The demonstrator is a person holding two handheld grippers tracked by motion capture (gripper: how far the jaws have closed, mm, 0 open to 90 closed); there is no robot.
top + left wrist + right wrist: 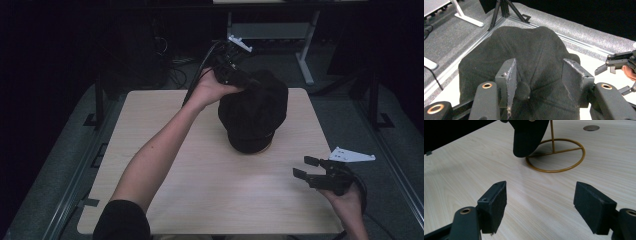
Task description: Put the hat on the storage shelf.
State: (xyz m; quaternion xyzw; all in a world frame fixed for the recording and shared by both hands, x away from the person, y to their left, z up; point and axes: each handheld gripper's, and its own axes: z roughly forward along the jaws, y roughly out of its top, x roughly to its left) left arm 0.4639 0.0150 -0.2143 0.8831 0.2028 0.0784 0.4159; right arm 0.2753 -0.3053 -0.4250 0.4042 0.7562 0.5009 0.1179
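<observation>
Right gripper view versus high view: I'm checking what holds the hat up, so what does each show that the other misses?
Right gripper view: a gold wire stand with a ring base beneath the hat. High view: the left gripper at the hat's crown and both forearms. Both: the black hat, the wooden table and the open right gripper.

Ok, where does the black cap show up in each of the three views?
High view: the black cap sits at centre, far half of the table.
Left gripper view: fills the middle, crown between the jaws.
Right gripper view: its brim hangs at top centre, over a gold wire stand.
Shared landmark: the pale wooden table.
</observation>
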